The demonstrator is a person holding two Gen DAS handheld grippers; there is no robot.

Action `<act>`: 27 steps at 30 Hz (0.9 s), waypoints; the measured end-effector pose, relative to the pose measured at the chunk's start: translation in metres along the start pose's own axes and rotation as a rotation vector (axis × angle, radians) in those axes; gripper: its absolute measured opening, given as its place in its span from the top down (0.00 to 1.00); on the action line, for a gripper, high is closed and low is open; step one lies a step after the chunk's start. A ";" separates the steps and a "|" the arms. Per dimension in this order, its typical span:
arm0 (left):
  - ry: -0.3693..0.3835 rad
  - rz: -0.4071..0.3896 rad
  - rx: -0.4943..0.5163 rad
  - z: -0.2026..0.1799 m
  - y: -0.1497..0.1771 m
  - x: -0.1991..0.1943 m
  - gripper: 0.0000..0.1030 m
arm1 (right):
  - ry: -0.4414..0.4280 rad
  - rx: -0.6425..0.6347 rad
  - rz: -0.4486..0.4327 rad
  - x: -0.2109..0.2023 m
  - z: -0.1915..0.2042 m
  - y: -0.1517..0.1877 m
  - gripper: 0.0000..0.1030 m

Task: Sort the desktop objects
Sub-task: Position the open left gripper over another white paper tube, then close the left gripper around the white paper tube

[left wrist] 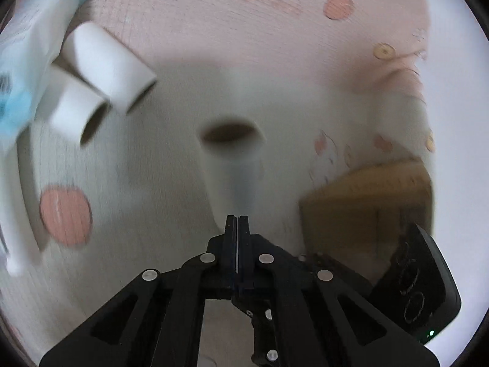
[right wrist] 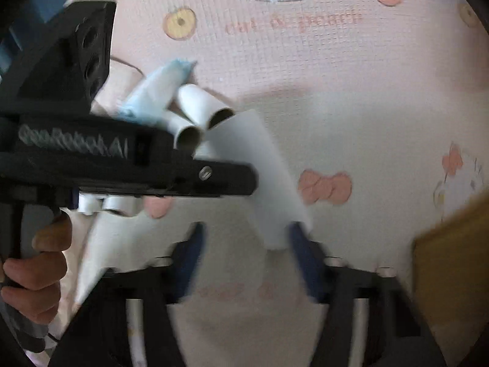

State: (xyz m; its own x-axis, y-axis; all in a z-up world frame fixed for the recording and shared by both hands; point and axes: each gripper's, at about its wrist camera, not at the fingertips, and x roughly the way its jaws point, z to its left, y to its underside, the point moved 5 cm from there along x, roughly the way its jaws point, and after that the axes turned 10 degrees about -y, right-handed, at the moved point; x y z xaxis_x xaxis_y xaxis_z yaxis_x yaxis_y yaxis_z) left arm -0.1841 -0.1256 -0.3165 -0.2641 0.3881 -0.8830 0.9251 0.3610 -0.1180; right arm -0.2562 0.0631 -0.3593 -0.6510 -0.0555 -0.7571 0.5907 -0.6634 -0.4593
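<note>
My left gripper (left wrist: 237, 218) is shut on the wall of a white paper tube (left wrist: 235, 168) and holds it out in front, its open end facing up; the tube is blurred. In the right wrist view the same tube (right wrist: 259, 165) hangs from the left gripper (right wrist: 244, 180), slanting down to the right. My right gripper (right wrist: 244, 241) is open, its blue fingers (right wrist: 301, 244) on either side of the tube's lower end. Two more white tubes (left wrist: 101, 76) lie side by side at the left by a light-blue packet (left wrist: 27, 49); they also show in the right wrist view (right wrist: 198, 107).
A pink cartoon-print mat (right wrist: 305, 61) covers the desk. A brown cardboard box (left wrist: 366, 202) stands at the right, also in the right wrist view (right wrist: 452, 275). More white tubes (right wrist: 104, 205) lie under the left gripper. A white sheet (right wrist: 101, 253) lies at lower left.
</note>
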 end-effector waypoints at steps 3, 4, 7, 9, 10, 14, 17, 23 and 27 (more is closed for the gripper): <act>-0.078 0.004 0.044 -0.010 0.015 0.008 1.00 | 0.007 -0.025 -0.003 -0.008 0.016 0.013 0.65; -0.111 0.009 0.047 -0.010 0.017 0.011 1.00 | 0.023 -0.040 0.012 -0.007 0.020 0.018 0.65; -0.106 0.009 -0.025 0.002 0.020 0.013 0.99 | 0.033 -0.038 0.023 -0.015 0.008 0.018 0.65; -0.090 -0.024 -0.089 0.013 0.017 0.006 0.79 | 0.042 -0.052 -0.016 -0.023 0.009 0.009 0.65; -0.080 -0.035 -0.110 0.027 0.017 0.000 0.67 | 0.046 -0.055 -0.028 -0.031 -0.005 0.012 0.65; -0.001 -0.057 -0.196 0.045 0.003 -0.008 0.42 | 0.088 -0.062 -0.033 -0.028 -0.016 -0.008 0.50; 0.031 -0.057 -0.222 0.051 -0.009 -0.009 0.39 | 0.134 -0.059 -0.042 -0.020 -0.026 -0.020 0.18; 0.023 -0.084 -0.312 0.053 -0.039 0.014 0.38 | 0.142 -0.086 0.002 0.014 -0.042 -0.039 0.18; 0.065 -0.081 -0.379 0.050 -0.055 0.030 0.38 | 0.136 -0.100 0.042 0.039 -0.049 -0.048 0.18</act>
State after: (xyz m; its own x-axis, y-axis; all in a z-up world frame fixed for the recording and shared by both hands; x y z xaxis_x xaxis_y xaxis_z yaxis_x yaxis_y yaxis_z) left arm -0.2293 -0.1762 -0.3596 -0.3601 0.3941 -0.8455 0.7374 0.6754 0.0008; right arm -0.2863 0.1288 -0.3892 -0.5582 0.0247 -0.8294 0.6650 -0.5845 -0.4650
